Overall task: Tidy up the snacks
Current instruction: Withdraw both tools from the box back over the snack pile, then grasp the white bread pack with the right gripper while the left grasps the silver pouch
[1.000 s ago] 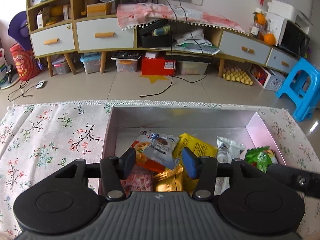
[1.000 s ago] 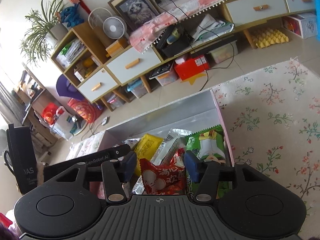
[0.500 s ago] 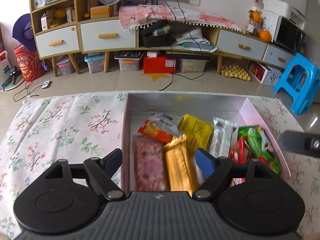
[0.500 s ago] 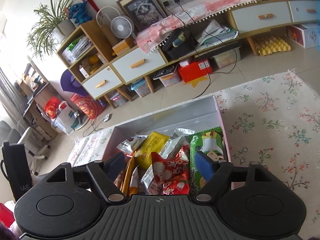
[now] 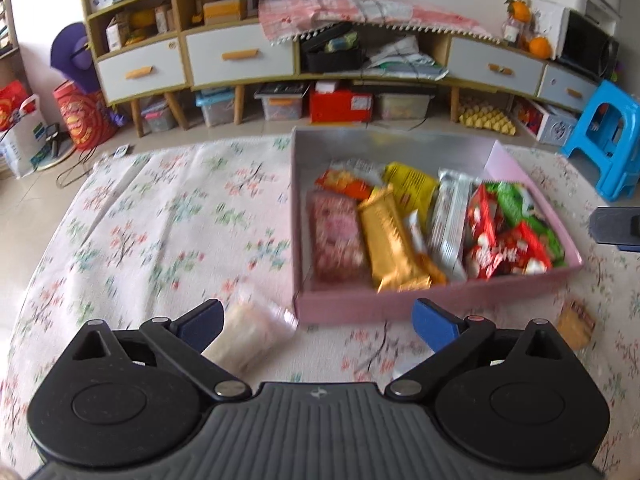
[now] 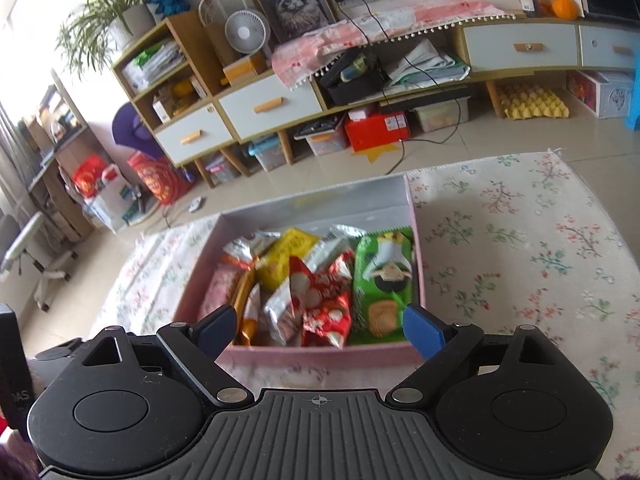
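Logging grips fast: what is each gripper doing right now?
Left gripper: open, jaws just opened, holding nothing.
Right gripper: open, jaws just opened, holding nothing.

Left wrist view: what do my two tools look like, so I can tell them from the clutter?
Both the left tool and the right tool are matte black, with a ribbed grey body, round discs, silver pivot pins and blue fingertips. No cables show.
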The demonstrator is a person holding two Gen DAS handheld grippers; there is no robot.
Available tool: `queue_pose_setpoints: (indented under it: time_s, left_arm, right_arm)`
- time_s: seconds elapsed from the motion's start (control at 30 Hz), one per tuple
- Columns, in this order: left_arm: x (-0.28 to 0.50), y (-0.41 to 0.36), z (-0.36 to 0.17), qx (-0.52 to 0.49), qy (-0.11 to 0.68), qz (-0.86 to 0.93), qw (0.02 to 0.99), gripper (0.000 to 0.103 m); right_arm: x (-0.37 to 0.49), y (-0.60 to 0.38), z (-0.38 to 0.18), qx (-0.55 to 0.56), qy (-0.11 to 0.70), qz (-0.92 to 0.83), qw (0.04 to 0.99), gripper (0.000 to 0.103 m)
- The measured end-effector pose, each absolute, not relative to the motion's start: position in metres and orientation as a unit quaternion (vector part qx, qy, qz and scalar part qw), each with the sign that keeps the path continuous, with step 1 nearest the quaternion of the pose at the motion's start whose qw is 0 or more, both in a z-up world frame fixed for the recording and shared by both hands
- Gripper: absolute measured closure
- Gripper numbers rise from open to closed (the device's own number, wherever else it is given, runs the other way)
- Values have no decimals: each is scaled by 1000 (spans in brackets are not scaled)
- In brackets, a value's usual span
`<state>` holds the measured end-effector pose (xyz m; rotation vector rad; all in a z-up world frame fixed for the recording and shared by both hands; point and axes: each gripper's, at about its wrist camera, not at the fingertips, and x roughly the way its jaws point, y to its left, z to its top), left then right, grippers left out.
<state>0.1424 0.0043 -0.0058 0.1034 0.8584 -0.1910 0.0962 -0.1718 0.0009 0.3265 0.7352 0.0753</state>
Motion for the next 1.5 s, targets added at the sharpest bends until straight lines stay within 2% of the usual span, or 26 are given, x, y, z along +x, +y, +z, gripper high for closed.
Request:
queue_pose_setpoints:
  time_s: [0.37,0.77,0.87,0.93,1.1,1.33,1.5]
  left_arm:
    - [116,11,-15,63,455,-82,884,1]
    - [109,27,-27,44,493,-77,865,1]
    - [107,29,-26,47,493,-80,865,1]
    - [106,30,-26,48,493,-82,865,1]
    - [106,28,-25,51,492,-86,865,1]
    - [106,15,-25,42,494,-97,863,1]
    - [105,-3,-27,23,504,-117,856,10]
  right_arm:
    - [80,-143,-29,113,433,46,893,8]
    - [98,-123,-51,168,497,41,850,11]
    - [104,-116,-54,167,505,38,846,27]
    - [106,-113,-57,165,512,40,842,45]
    - [108,-107,-61,131,517,25,846,70]
    - [103,-119,-54,117,510,16,852,75]
    - [99,-135,-52,125,509,5,852,75]
